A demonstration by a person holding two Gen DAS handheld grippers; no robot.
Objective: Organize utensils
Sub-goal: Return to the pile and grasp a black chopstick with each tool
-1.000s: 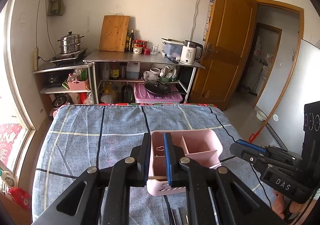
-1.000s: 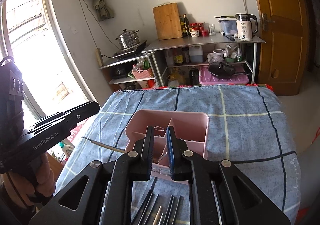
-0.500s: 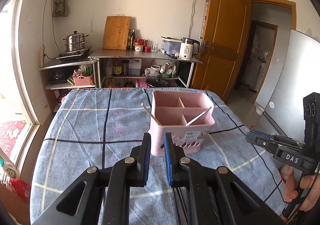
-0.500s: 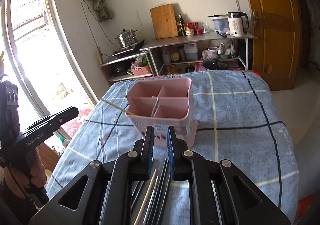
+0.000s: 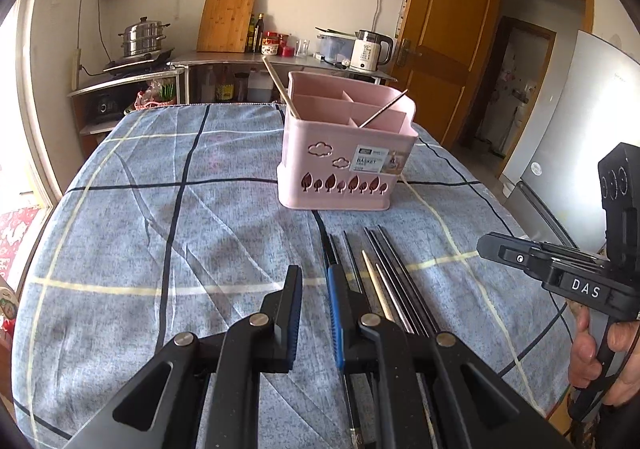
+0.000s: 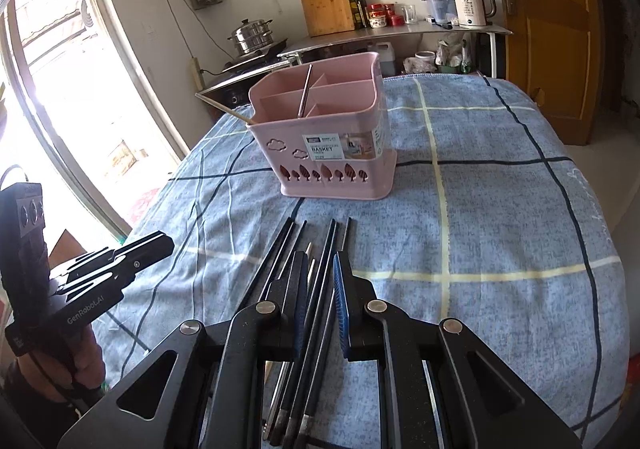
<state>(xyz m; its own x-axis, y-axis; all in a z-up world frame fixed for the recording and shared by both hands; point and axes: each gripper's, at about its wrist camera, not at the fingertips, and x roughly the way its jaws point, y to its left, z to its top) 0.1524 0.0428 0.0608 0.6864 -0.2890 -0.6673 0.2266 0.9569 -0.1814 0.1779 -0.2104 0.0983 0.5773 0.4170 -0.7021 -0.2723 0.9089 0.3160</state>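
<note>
A bunch of chopsticks [image 6: 316, 277] lies flat on the desk [image 6: 500, 209], side by side, on a blue checked cloth [image 5: 180, 217]. Most are dark, and one is pale wood. Their tips point at a pink basket [image 5: 346, 153] that stands just past them. One wooden stick [image 5: 279, 86] leans out of the basket's left corner. One thin metal stick [image 5: 383, 109] leans in another part of it.

The right gripper [image 6: 318, 301] is right above the bunch. Its fingers [image 6: 341, 301] are a little way apart, with a few chopsticks showing in the gap. They hold nothing. The left gripper [image 5: 314, 313] is next to the left side of the bunch. Its fingers [image 5: 295, 313] are a little way apart too, with only cloth between them.
</note>
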